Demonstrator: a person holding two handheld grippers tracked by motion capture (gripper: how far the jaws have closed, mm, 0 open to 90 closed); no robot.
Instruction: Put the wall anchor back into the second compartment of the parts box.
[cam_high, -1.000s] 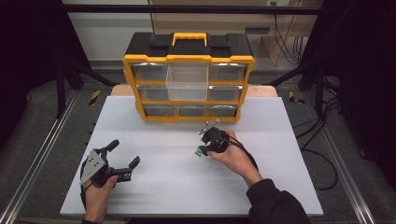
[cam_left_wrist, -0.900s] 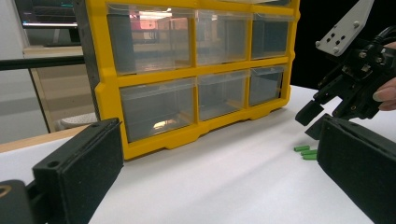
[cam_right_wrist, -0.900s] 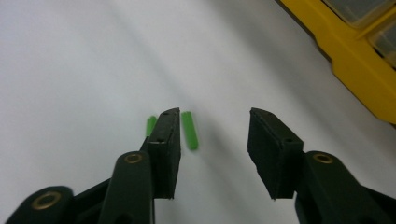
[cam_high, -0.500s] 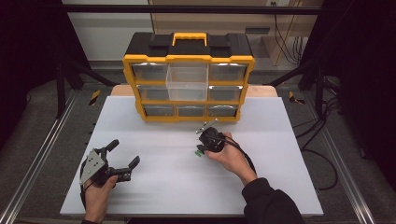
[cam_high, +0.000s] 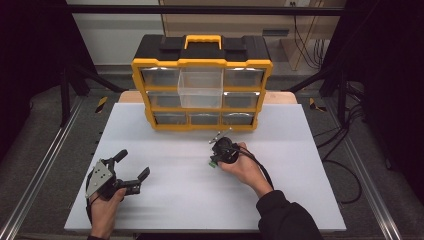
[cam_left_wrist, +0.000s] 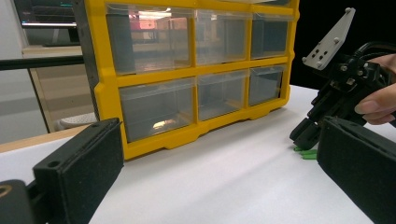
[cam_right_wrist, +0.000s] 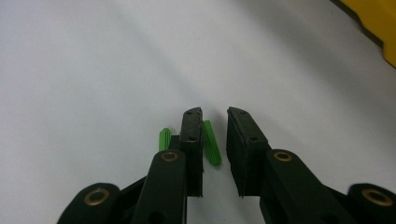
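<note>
Two green plastic wall plugs (cam_high: 213, 163) lie on the white table near its middle. My right gripper (cam_high: 215, 159) points down at them. In the right gripper view one plug (cam_right_wrist: 211, 142) lies between the jaws of the right gripper (cam_right_wrist: 214, 114), against the left pad, with a gap to the right pad. The other plug (cam_right_wrist: 164, 139) lies just outside the left jaw. The jaws have just been closing and do not press the plug. My left gripper (cam_high: 133, 163) rests open at the front left with nothing in it.
A yellow and black drawer organizer (cam_high: 202, 63) stands at the back of the white table (cam_high: 300, 150), with its middle clear drawer (cam_high: 201, 89) pulled out. In the left gripper view the organizer (cam_left_wrist: 154, 77) is straight ahead and the right gripper (cam_left_wrist: 306, 135) is at the right.
The right gripper's jaws have narrowed around one green plug, and the hand has shifted slightly. The left gripper has stayed put.
</note>
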